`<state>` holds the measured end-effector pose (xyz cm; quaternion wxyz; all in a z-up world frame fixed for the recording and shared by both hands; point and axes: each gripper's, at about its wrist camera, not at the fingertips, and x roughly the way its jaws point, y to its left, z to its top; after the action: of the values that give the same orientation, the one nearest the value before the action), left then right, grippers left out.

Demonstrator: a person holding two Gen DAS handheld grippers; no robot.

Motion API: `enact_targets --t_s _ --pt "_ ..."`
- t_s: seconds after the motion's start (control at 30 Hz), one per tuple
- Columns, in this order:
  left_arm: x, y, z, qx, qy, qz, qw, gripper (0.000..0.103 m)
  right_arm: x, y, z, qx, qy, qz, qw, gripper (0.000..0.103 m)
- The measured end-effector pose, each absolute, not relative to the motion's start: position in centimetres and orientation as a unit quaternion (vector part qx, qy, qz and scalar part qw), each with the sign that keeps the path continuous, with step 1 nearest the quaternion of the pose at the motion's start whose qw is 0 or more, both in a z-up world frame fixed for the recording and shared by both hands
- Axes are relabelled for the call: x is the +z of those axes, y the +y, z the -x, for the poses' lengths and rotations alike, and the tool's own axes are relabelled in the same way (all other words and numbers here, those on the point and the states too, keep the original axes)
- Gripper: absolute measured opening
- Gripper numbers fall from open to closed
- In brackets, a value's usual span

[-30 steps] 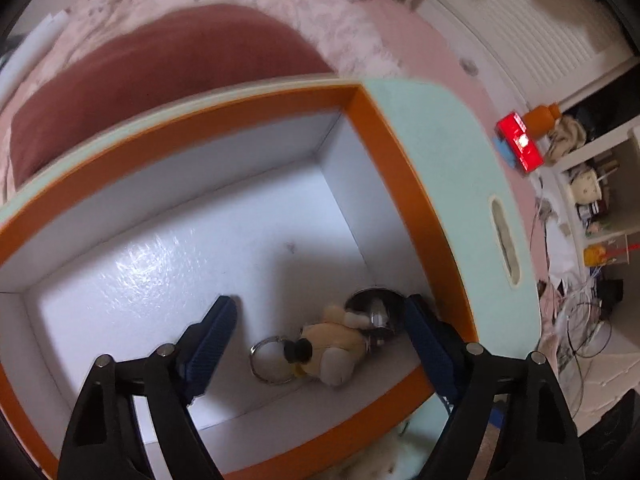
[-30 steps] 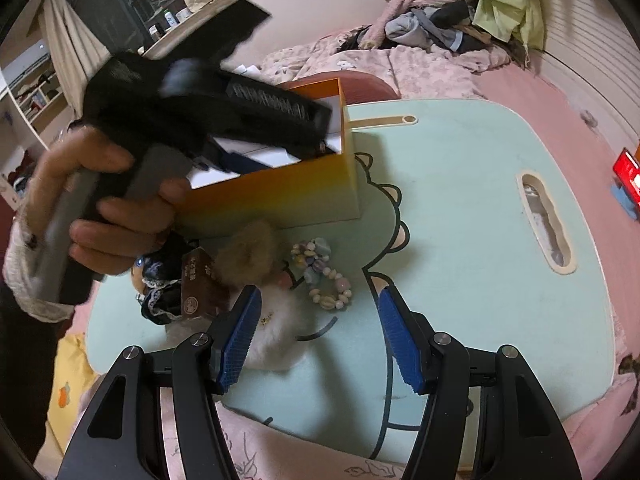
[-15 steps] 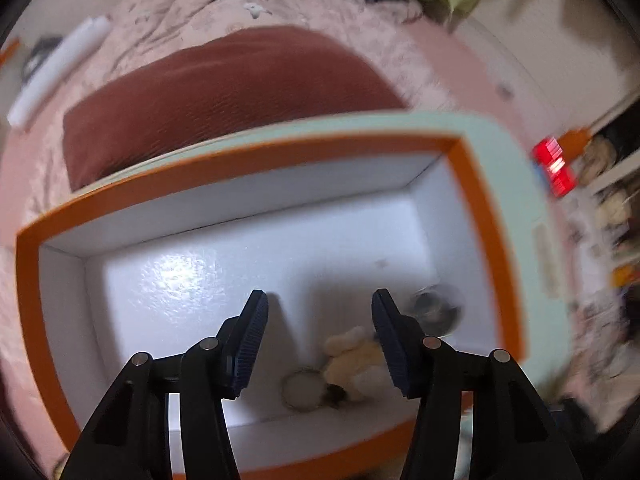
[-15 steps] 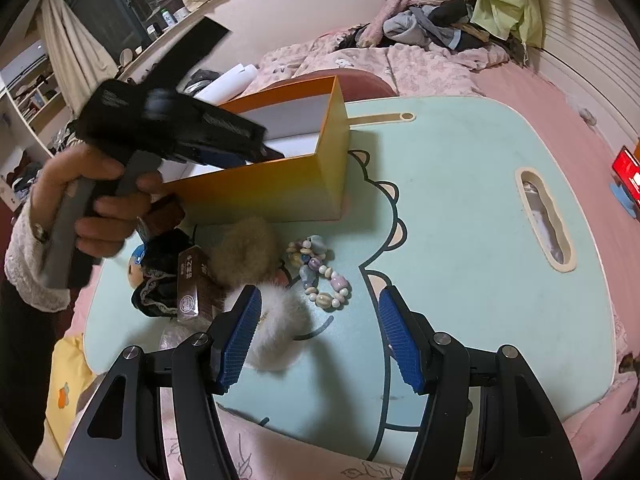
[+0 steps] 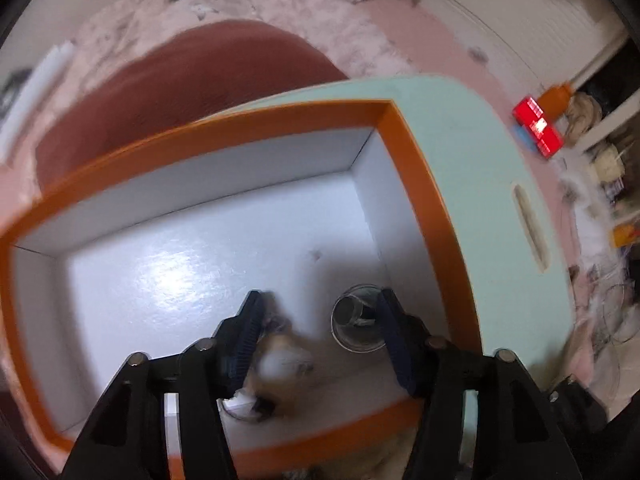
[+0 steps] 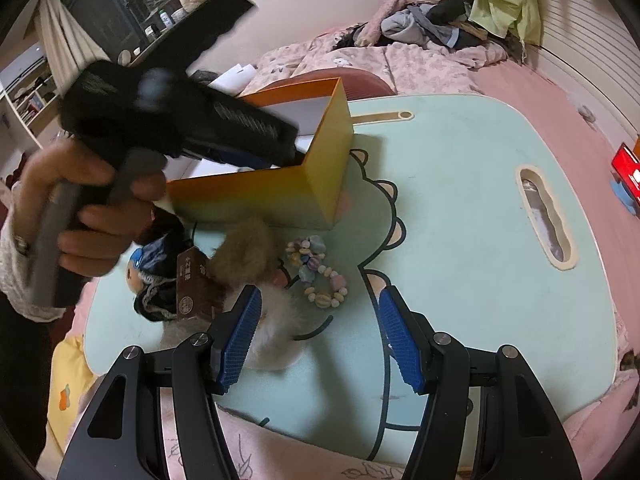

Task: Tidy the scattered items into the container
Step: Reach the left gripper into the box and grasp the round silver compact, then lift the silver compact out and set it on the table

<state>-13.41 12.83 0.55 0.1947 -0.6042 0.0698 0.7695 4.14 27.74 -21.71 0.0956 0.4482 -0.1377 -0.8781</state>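
Observation:
An orange box point(image 5: 404, 152) with a white inside stands on the mint table point(image 5: 480, 160). On its floor lie a tan plush keyring point(image 5: 286, 360) and a round clear object point(image 5: 356, 322). My left gripper point(image 5: 320, 308) hangs over them, its jaws opening, pressing on nothing. The right wrist view shows the box point(image 6: 280, 192) and a hand point(image 6: 92, 216) holding the left gripper point(image 6: 192, 120) over it. My right gripper point(image 6: 320, 308) is open above the table, empty. Before it lie a bead bracelet point(image 6: 320, 276), a brown fluffy ball point(image 6: 248, 248), a white fluffy ball point(image 6: 276, 328), a dark-haired doll point(image 6: 152, 276) and a small brown packet point(image 6: 196, 284).
The mint table point(image 6: 460, 200) has a cartoon drawing and a slot handle point(image 6: 544, 216) at the right. A dark red cushion point(image 5: 180, 88) and pink bedding lie behind the box. A red lit object point(image 5: 538, 126) sits on the floor at the right.
The left gripper's jaws narrowed from wide apart to about half. It swung left over the box and back right. The plush keyring stayed on the box floor. The right gripper kept still.

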Motion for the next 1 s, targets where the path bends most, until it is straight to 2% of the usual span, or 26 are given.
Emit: enact_targets --t_s 0.03,0.07,0.1,0.17,0.43,0.6,0.77,1.0 --pt "0.5 12.8 13.4 0.772 0.076 0.6 0.197 0.056 -21.7 27.7 -4.1 -0.878 -0.138 -0.448 0.095 0.062" --pt "0.4 12.8 13.1 0.774 0.081 0.598 0.193 0.048 -21.7 27.8 -4.1 -0.879 -0.138 -0.447 0.094 0.062" --pt "0.4 12.8 13.0 0.777 0.09 0.596 0.183 0.028 -21.7 27.8 -4.1 -0.879 -0.139 -0.447 0.094 0.062" --pt "0.3 12.6 13.1 0.778 0.094 0.596 0.178 0.023 -21.7 27.9 -4.1 -0.878 -0.141 -0.448 0.093 0.062" --pt "2.4 10.5 14.6 0.784 0.042 0.586 0.199 0.022 -22.0 28.1 -4.0 -0.876 -0.146 -0.451 0.091 0.062" --pt "8.6 8.0 12.8 0.821 -0.001 0.526 0.222 0.022 -21.9 28.0 -4.0 -0.877 -0.143 -0.449 0.09 0.062" --pt "13.1 4.5 7.5 0.85 -0.02 0.461 0.254 0.022 -21.8 27.7 -4.1 -0.879 -0.137 -0.448 0.09 0.062" --pt "9.2 0.0 -0.8 0.848 -0.026 0.462 0.258 0.022 -21.9 27.2 -4.0 -0.877 -0.131 -0.452 0.093 0.062"
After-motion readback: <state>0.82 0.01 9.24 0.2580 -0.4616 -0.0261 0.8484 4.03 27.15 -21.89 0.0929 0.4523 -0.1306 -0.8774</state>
